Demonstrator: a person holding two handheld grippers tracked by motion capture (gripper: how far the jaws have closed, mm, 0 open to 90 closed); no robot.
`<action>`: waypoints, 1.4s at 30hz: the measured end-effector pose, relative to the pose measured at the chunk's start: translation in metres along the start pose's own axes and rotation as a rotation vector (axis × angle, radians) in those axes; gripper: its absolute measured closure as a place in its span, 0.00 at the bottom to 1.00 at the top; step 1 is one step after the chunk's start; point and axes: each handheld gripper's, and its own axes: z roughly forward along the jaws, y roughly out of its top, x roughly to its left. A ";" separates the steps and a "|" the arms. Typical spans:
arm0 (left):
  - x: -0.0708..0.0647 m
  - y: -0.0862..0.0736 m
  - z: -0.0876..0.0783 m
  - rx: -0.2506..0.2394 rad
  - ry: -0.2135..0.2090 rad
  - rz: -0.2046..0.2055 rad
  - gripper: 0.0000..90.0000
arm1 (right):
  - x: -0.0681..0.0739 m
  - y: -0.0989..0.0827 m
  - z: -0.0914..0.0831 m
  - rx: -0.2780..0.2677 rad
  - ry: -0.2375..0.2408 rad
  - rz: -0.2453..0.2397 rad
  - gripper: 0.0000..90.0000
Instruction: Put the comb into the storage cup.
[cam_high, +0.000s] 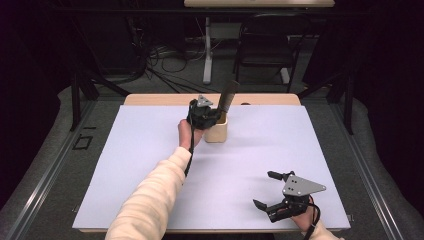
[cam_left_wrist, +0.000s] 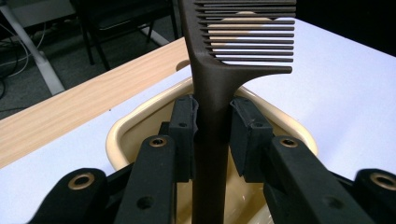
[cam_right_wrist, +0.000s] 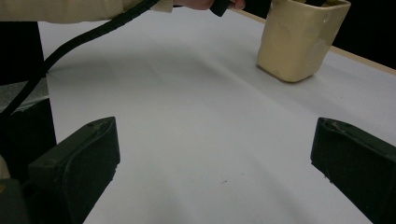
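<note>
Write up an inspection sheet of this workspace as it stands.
Surface: pale sheet over a wooden table.
Job's things: dark comb standing in the cream cup.
Clutter: nothing seen.
Grippers: left gripper shut on the comb's handle over the cup; right gripper open, low over the sheet's near right part.
Cables: one trails along the left sleeve; more on the floor behind.
Surroundings: dark room, chair, desk leg.

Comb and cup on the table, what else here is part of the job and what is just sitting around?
In the job:
- dark comb, clamped between the left tongs
- cream cup, comb handle reaching down into it

Just about:
- right tongs, open, holding nothing
- black chair beyond the table
- floor cables
</note>
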 end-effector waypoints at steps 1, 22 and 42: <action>0.000 0.000 0.000 0.005 0.001 0.003 0.80 | 0.000 0.000 0.000 0.000 0.000 0.000 0.01; -0.003 0.006 -0.012 -0.002 -0.001 -0.008 0.43 | 0.000 0.000 0.000 0.007 -0.001 0.006 0.01; -0.007 0.018 -0.053 0.070 -0.033 0.054 0.05 | 0.000 0.000 0.001 0.010 -0.005 0.009 0.01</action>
